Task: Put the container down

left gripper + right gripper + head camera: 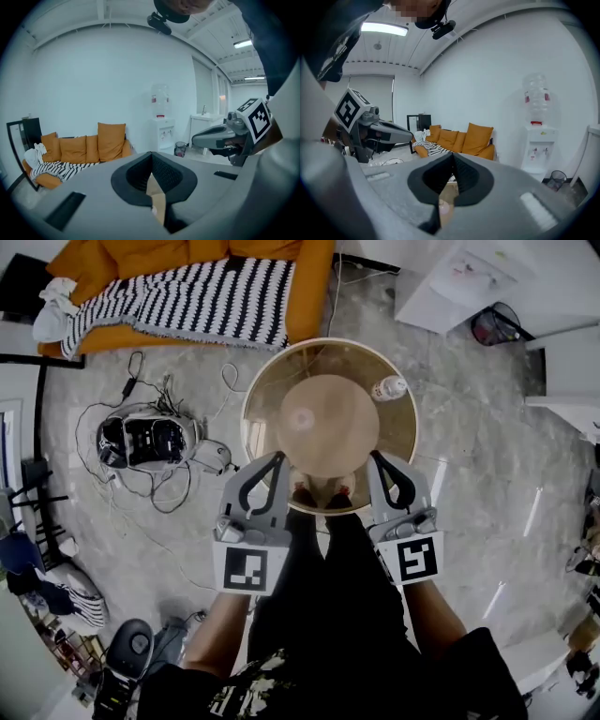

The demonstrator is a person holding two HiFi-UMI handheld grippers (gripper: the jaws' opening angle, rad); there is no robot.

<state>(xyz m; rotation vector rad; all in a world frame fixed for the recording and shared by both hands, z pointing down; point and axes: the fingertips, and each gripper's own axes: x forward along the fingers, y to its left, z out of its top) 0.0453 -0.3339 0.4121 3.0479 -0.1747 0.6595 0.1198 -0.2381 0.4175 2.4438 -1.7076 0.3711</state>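
A round, tan, see-through container (328,381) hangs above the floor in front of me, its darker bottom disc in the middle. My left gripper (278,458) reaches over its near left rim and my right gripper (374,457) over its near right rim. In the left gripper view the jaws (151,155) stand closed, with a tan strip of the container (157,198) pinched between them. The right gripper view shows the same: closed jaws (452,157) with tan wall (449,190) between. My shoes show through the container's near side. A small white bottle-like thing (389,388) lies within its outline; inside or beneath, I cannot tell.
An orange sofa with a striped blanket (206,296) lines the far wall. A white device amid tangled cables (150,439) lies on the floor at left. A white cabinet (469,282) and a black bin (497,326) stand far right. A water dispenser (161,126) stands by the wall.
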